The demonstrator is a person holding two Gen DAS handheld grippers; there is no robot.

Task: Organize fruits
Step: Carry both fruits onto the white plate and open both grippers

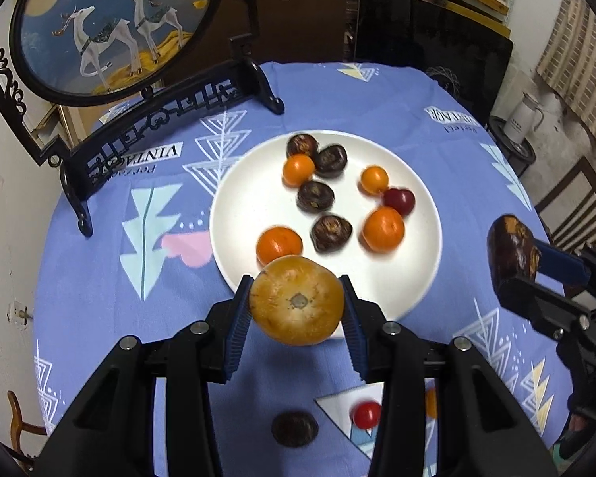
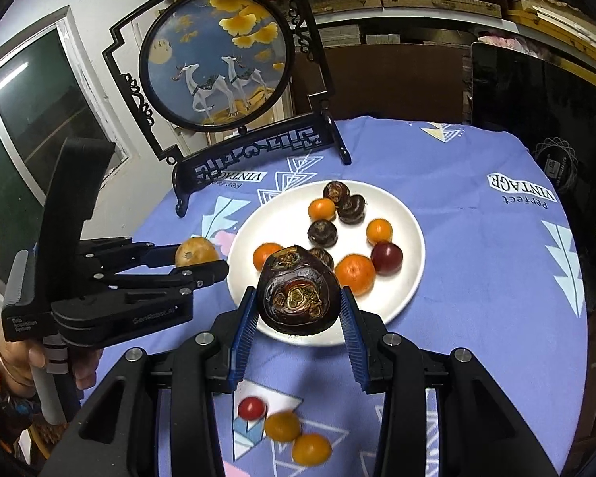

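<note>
A white plate point(image 1: 417, 278) point(image 2: 405, 298) on the blue cloth holds several orange fruits, dark water chestnuts and a dark red fruit point(image 1: 399, 200). My left gripper point(image 1: 297, 310) is shut on a tan round fruit point(image 1: 297, 301), held above the plate's near rim; it also shows in the right wrist view point(image 2: 196, 252). My right gripper point(image 2: 298, 314) is shut on a large dark water chestnut point(image 2: 298, 298), held above the plate's near edge; it shows at the right of the left wrist view point(image 1: 512, 250).
Loose on the cloth near me lie a red cherry tomato point(image 1: 366, 414) point(image 2: 252, 408), a dark chestnut point(image 1: 295, 429) and two orange fruits point(image 2: 283, 426) point(image 2: 311, 449). A framed deer screen point(image 1: 111, 28) point(image 2: 218, 63) stands at the table's far left.
</note>
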